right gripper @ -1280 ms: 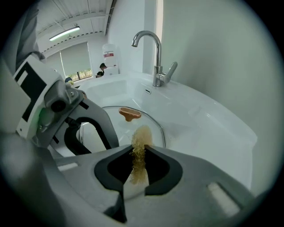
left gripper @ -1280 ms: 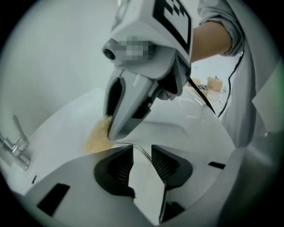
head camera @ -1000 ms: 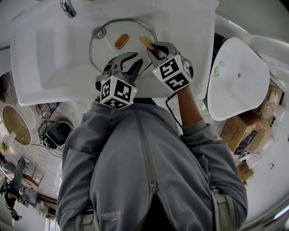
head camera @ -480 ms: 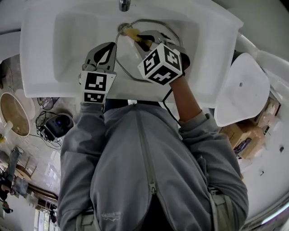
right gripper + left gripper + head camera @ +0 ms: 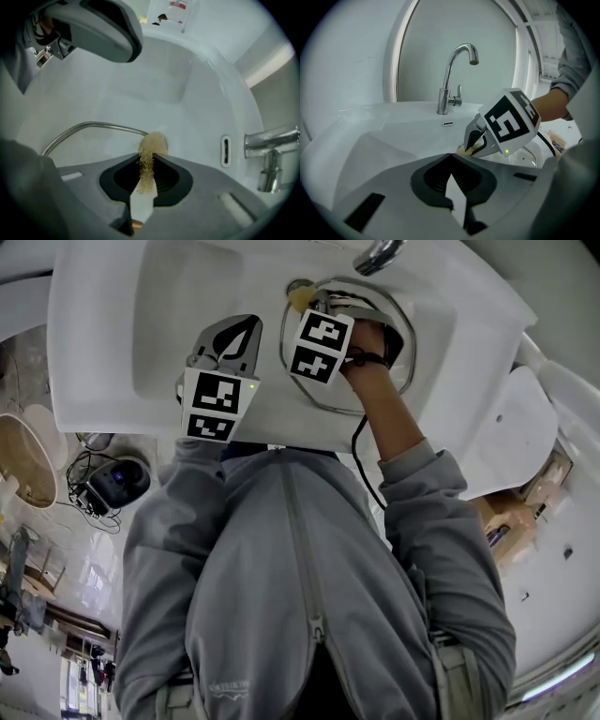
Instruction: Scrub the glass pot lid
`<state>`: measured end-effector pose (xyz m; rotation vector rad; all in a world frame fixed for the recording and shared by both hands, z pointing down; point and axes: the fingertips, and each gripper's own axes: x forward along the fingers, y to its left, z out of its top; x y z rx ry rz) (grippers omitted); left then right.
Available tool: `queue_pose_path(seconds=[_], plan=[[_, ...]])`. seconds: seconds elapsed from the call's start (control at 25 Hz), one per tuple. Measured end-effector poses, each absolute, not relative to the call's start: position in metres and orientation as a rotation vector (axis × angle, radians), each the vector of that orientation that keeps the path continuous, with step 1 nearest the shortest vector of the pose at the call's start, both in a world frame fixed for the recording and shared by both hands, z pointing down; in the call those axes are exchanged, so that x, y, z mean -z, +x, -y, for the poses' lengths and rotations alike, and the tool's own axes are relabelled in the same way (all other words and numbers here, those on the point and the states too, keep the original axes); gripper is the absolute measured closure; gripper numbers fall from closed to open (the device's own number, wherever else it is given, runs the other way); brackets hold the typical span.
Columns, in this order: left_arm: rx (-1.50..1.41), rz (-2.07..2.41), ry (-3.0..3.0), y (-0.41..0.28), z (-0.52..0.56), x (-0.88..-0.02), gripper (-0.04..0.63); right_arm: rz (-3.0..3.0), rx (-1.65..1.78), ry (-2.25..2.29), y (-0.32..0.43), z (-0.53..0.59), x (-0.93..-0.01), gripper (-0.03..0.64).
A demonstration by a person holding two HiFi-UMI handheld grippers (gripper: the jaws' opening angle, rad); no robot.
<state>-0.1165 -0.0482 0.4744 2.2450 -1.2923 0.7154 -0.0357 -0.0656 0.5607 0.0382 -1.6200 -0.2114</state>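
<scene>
1. A white sink fills the top of the head view.
2. A chrome faucet stands at its back edge, an overflow slot just beside it.
3. A second white basin lies at right, near cardboard boxes.
4. A dark device with cables sits on the floor at left.

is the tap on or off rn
Off. In the left gripper view no stream falls from the spout of the faucet, and no water shows running in the sink below it.
</scene>
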Motion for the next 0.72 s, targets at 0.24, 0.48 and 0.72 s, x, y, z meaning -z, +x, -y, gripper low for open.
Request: queue_pose_path(seconds=[0.24, 0.48, 0.72], plan=[[-0.683, 1.263, 2.279, -0.117, 0.046, -0.472, 0.589, 1.568, 0.19, -0.035, -0.039, 0.036, -0.558, 0.561], [-0.703, 1.244, 2.293, -0.109, 0.04, -0.474, 0.589, 1.573, 0.144, -0.082, -0.032, -0.013, -0.543, 0.561], [-0.72, 1.228, 2.302, -0.097, 0.034, -0.477, 0.589, 1.603, 0.073, -0.108, -0.019, -0.053, -0.53, 0.561]])
